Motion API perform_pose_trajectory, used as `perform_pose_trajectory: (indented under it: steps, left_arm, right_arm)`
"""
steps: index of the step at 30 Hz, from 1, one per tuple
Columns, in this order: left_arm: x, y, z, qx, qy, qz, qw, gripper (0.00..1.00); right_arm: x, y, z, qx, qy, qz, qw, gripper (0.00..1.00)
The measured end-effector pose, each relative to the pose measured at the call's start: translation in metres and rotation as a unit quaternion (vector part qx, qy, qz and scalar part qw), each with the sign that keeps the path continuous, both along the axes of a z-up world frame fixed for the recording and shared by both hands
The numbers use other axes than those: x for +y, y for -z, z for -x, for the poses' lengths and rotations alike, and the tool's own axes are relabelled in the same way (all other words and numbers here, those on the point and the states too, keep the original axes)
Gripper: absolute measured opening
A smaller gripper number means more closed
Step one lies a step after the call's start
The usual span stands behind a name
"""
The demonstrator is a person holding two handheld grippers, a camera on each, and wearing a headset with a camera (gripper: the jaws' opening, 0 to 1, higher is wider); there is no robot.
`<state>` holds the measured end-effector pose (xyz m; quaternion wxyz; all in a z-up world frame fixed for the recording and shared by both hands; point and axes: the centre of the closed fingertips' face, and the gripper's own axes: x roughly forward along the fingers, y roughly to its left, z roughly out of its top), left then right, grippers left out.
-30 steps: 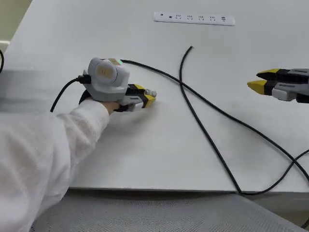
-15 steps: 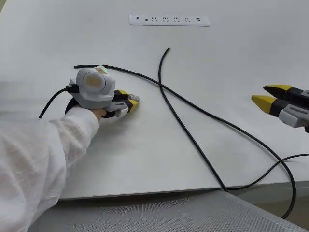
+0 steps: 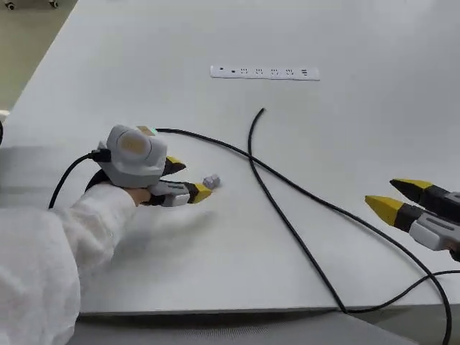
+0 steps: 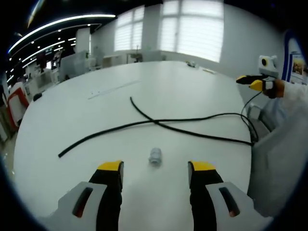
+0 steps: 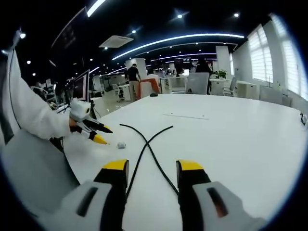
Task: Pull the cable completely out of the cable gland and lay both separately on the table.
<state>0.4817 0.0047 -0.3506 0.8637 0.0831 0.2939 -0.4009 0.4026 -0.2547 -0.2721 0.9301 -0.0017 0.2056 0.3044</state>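
White bench, cable gland lying just ahead of my left gripper's parted jaws (touching neither), black cable separate, my right gripper's jaws spread too.

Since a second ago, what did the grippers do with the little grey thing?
The left gripper opened and let go of the gland, which now lies on the table just ahead of its open jaws. Before, it was pinched at the tips. The right gripper stayed open off to the side, and the cable stayed lying on the table.
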Motion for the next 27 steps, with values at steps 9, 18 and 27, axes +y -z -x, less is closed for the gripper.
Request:
perform_pose_trajectory:
  steps: [9,18,27]
  left_arm:
    - [0.061,-0.090,0.051,-0.017,-0.044,0.021,0.9987,0.88]
    - [0.118,-0.106,0.105,0.009,-0.140,0.034,0.9895,0.99]
    - [0.128,-0.098,0.124,0.029,-0.170,0.043,0.9841,0.99]
  right_arm:
    - [0.009,0.001,0.012,0.037,-0.023,0.011,0.9990,0.60]
    - [0.019,-0.002,0.034,0.081,-0.060,0.019,0.9948,0.72]
    - [0.016,0.012,0.046,0.111,-0.060,0.036,0.9913,0.79]
